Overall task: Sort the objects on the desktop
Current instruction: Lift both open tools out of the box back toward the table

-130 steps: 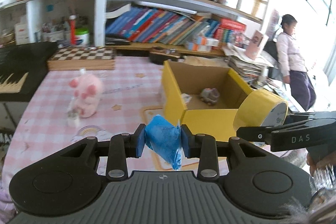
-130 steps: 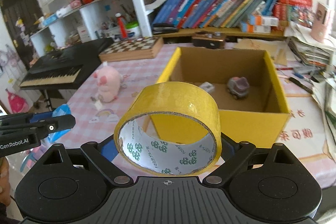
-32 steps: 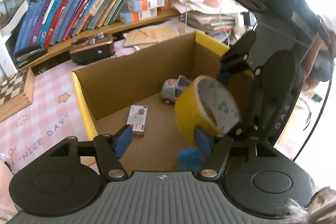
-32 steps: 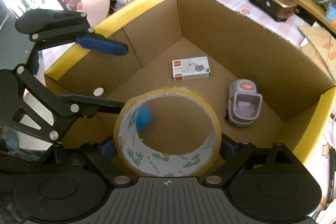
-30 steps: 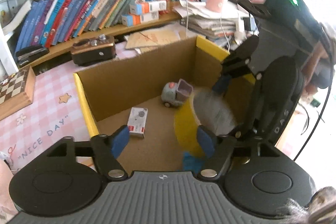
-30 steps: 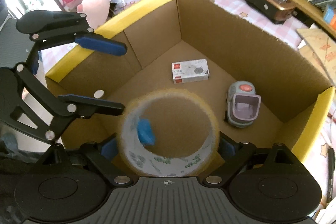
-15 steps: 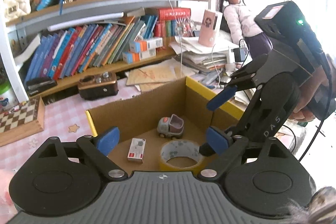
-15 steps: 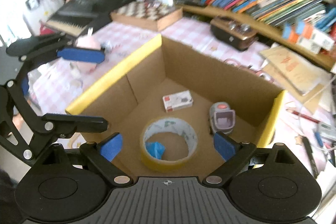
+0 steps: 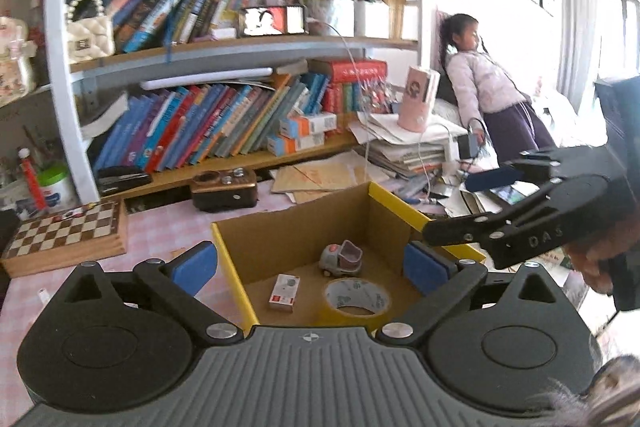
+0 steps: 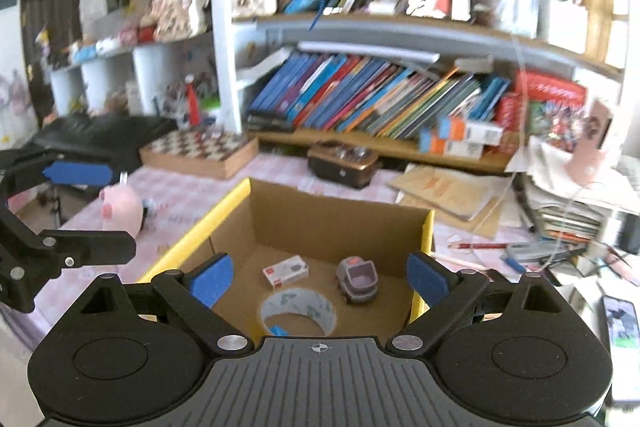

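Observation:
The yellow-rimmed cardboard box [image 9: 386,195] [image 10: 236,201] stands below and ahead of both grippers. On its floor a yellow tape roll [image 9: 356,301] [image 10: 298,309] lies flat, with a small blue object [image 10: 276,329] inside its ring. A grey toy car [image 9: 340,259] [image 10: 356,281] and a small white-and-red carton [image 9: 285,293] [image 10: 286,269] lie behind it. My left gripper [image 9: 310,267] hovers above the box's near edge, jaws still opening, nothing between them. My right gripper [image 10: 318,283] stands open and empty over the box; its fingers [image 9: 492,179] show at the right.
A pink plush toy [image 10: 122,211] sits on the checked tablecloth left of the box. A wooden chessboard [image 9: 64,233] and a brown radio [image 9: 224,189] lie behind it, below bookshelves. Stacked papers [image 9: 400,151] fill the right. A person [image 9: 492,99] stands at far right.
The tape roll left the right gripper and now lies flat in the box with the blue object inside it. Both grippers opened wide, rose and drew back from the box.

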A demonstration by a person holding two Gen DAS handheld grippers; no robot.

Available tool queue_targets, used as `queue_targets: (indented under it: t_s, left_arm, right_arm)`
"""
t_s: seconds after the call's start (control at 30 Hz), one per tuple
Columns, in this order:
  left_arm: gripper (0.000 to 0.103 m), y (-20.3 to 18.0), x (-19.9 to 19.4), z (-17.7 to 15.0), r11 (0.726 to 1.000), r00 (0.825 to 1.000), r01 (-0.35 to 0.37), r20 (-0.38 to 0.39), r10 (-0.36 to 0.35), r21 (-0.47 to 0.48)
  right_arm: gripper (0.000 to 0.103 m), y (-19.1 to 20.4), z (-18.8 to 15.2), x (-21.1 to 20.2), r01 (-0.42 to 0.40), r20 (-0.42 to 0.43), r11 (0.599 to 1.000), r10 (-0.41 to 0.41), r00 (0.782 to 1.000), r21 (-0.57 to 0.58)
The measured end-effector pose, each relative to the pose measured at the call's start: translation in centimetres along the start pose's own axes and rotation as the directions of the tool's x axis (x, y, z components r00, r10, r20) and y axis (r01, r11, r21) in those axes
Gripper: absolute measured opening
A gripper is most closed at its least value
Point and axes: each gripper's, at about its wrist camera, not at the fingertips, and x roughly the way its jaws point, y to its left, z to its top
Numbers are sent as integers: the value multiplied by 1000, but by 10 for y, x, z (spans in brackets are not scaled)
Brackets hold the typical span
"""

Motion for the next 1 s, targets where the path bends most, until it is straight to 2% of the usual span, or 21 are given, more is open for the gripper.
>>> queue_targets:
  t_s: [0.27,0.57,0.73,1.0]
  left_arm:
    - [103,7,-31,-14,997,999,-44,30,46,-66]
    - [103,10,-60,-43,986,991,-127,34,132,-106]
    - [103,11,-72,-63,983,989,-148,10,150,-108]
    - [103,16,-74,-94,976,984,-174,-57,168,-134]
  right_arm:
    - [96,22,-21,-33,94,76,994,-98,992,54]
    - [98,43,-55,-56,201,95,968,-216,972,151]
    - [98,54,-73,-60,251,62,954,-264,963,166]
    - [98,74,-103,-56,275,-16,947,-276,961,166]
